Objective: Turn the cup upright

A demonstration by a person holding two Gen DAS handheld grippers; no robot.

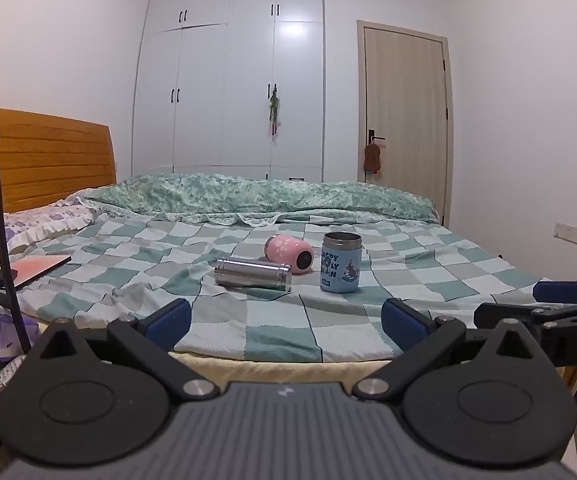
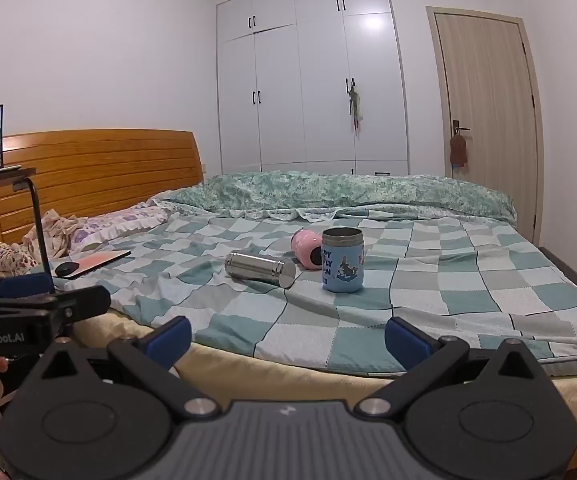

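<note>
**Three cups ahead of you, both grippers spread and empty**

Your left gripper (image 1: 286,320) has its blue pads wide apart with nothing between them, held off the near edge of the bed (image 1: 248,344). Your right gripper (image 2: 288,334) is spread the same way, also empty.

Ahead of both grippers, well beyond the fingertips, three cups sit together on the checkered blanket (image 2: 468,280). The steel cup (image 1: 253,274) lies on its side, nearest to you and left of centre. Just behind it the pink cup (image 1: 289,255) also lies on its side, its dark end turned toward you. The blue cup (image 1: 341,262) stands upright with its mouth open, to the right of the other two and just beside the pink one.
</note>
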